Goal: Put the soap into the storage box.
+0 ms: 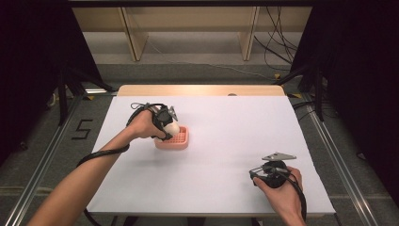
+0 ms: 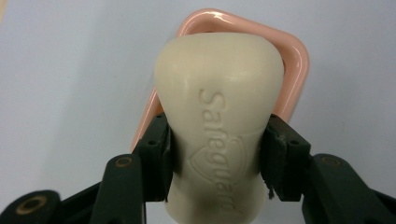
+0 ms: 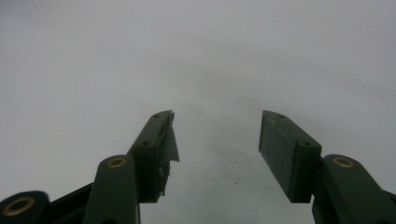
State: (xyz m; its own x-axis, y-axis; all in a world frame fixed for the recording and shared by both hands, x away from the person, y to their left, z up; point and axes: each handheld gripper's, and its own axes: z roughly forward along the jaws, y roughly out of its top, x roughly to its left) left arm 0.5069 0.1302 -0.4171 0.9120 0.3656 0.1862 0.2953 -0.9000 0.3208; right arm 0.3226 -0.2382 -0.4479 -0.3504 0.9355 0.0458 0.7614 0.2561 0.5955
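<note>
The left gripper was closed on a cream bar of soap, both jaws pressed against its narrowed waist. The embossed brand lettering ran along the bar's upper face. The soap was held just above a pink soap dish, which sat on the white worktop towards its left edge, about midway between the near and far edges. In the left gripper view the dish rim showed behind the bar. The right gripper rested near the worktop's near right corner, jaws apart with nothing between them, held by the person's right hand.
</note>
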